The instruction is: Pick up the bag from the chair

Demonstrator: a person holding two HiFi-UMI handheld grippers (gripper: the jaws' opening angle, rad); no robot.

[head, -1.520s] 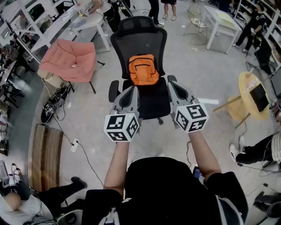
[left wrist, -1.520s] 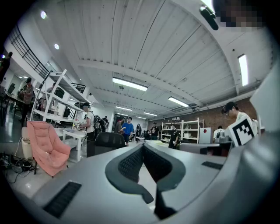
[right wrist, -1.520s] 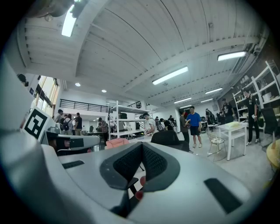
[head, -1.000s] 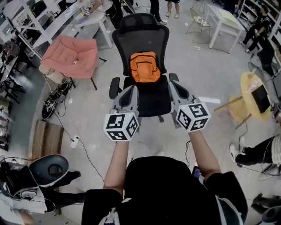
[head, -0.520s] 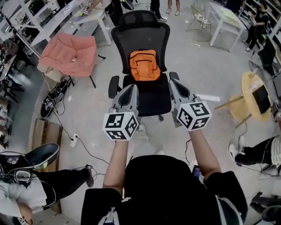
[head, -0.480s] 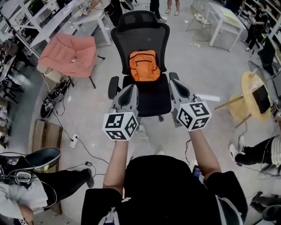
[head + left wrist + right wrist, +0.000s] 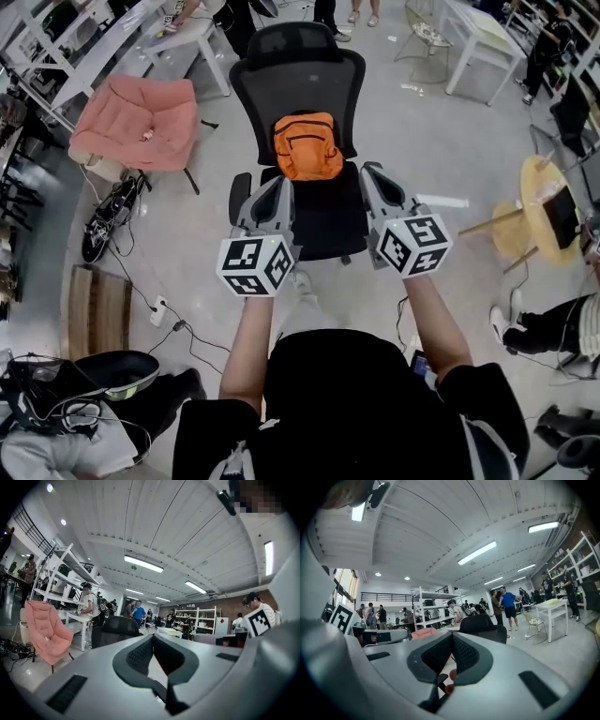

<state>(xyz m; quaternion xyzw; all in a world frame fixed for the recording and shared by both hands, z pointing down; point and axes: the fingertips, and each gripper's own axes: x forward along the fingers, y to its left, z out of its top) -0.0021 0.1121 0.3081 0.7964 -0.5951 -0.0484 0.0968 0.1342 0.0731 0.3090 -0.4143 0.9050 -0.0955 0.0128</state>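
Observation:
An orange backpack leans upright against the backrest of a black office chair in the head view. Both grippers are held level in front of the chair's seat, side by side, short of the bag. My left gripper is shut and empty, its tip over the seat's left edge near the armrest. My right gripper is also shut and empty, by the right armrest. The left gripper view shows its shut jaws and the chair's backrest; the right gripper view shows its jaws and the backrest. The bag is hidden in both.
A pink padded chair stands left of the office chair. White tables and standing people are beyond it. A round wooden table and a seated person are at the right. Cables and a power strip lie on the floor at the left.
The view and both grippers have advanced toward the chair, so the chair and bag sit slightly closer to the grippers. Both jaws stay shut. A person at the lower left has shifted.

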